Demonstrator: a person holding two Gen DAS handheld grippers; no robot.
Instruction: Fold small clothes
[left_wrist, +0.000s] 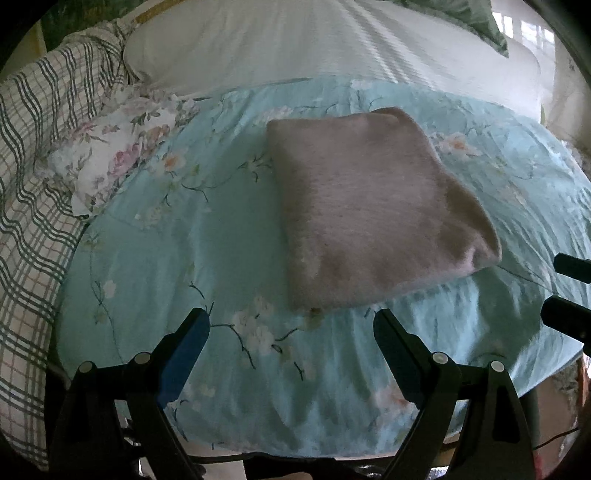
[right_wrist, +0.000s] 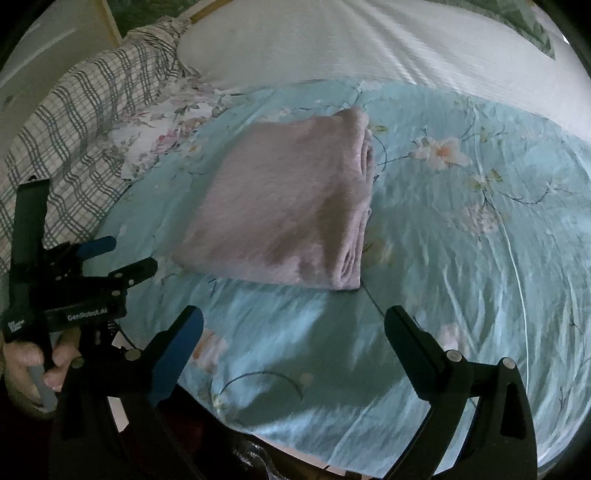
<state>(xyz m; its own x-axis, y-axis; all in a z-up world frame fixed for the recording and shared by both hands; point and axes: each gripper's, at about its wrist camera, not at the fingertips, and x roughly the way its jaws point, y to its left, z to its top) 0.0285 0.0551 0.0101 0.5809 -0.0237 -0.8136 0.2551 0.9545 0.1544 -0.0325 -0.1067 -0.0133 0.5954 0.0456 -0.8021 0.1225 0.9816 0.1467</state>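
My left gripper (left_wrist: 291, 325) stands spread wide with nothing between its two black fingers, one of them faced with a blue pad (left_wrist: 184, 354). My right gripper (right_wrist: 293, 325) is the same: two stiff black fingers splayed apart, one blue pad (right_wrist: 177, 354), only bedding below the gap. Both hang over the near edge of the bed, clear of the cloth. In the right view my left hand (right_wrist: 35, 365) wraps the handle of the other tool, whose black body carries white lettering.

Just beyond the fingertips lies one folded pink garment (left_wrist: 369, 206), a soft, fuzzy knit pressed into a thick rectangle. Its far and left edges are rounded folds; in the right view its stacked layers (right_wrist: 360, 206) show along the right-hand side, though I cannot count them for certain. It rests flat on one pale blue sheet (left_wrist: 147, 240), smooth and slightly glossy, creased, printed with white and peach blossoms on thin dark stems.

Left of the sheet sits one white flowered cloth (left_wrist: 110, 155), crumpled, and beside it one checked fabric (left_wrist: 33, 184) in green lines on cream. Behind everything runs a white ribbed cover (left_wrist: 295, 40).
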